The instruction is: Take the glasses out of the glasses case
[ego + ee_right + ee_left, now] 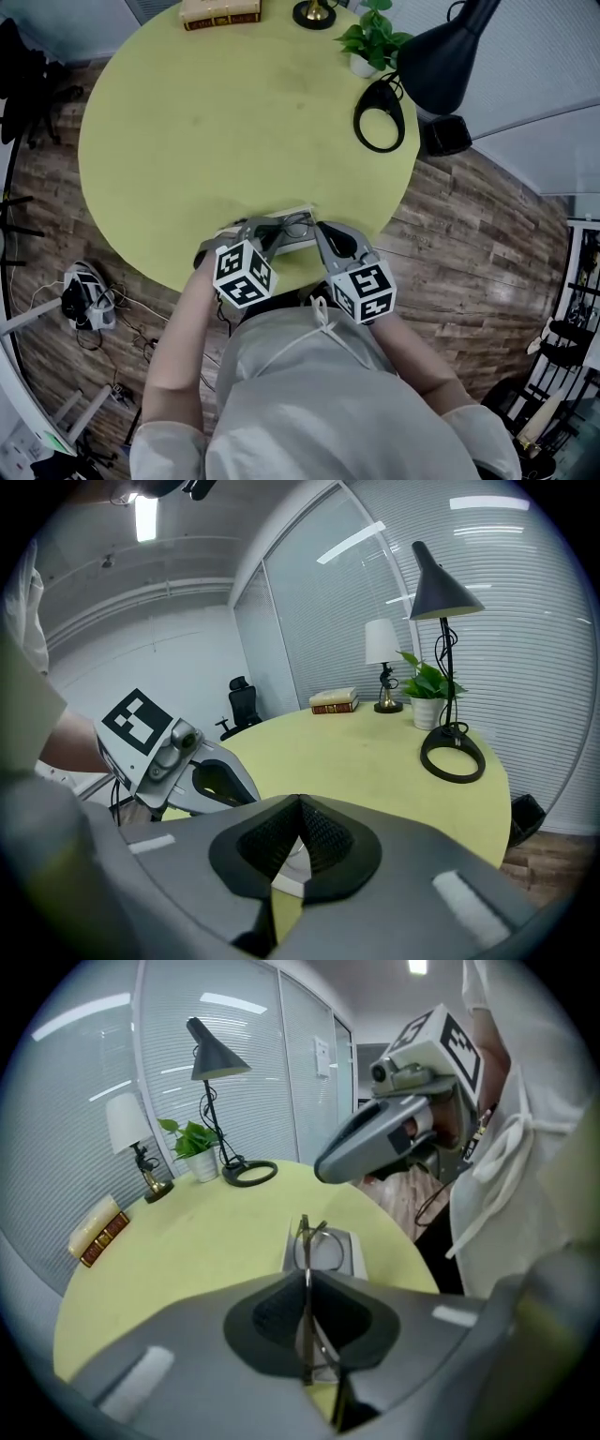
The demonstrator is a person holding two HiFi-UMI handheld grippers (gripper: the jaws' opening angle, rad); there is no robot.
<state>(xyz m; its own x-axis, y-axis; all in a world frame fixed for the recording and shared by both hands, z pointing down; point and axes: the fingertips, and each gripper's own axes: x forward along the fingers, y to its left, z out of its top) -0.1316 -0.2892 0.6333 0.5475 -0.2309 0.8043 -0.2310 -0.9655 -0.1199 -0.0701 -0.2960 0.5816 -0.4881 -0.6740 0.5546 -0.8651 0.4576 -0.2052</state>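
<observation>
The thin dark-framed glasses (295, 225) (315, 1239) stand just above the open white glasses case (300, 244) (349, 1258) at the near edge of the round yellow-green table (187, 141). My left gripper (272, 234) (306, 1290) is shut on a thin arm of the glasses, and the frame sticks out past its tips. My right gripper (321, 232) (300, 806) is shut at the case's right end, nothing visibly between its tips. A sliver of the case (286, 866) shows under it. Each gripper appears in the other's view: right gripper (328, 1166), left gripper (248, 794).
At the table's far side stand a black desk lamp with a ring base (380, 117) (450, 752), a potted plant (373, 42), a small lamp (382, 667) and stacked books (220, 11). Wooden floor surrounds the table. The person's torso is close against the near edge.
</observation>
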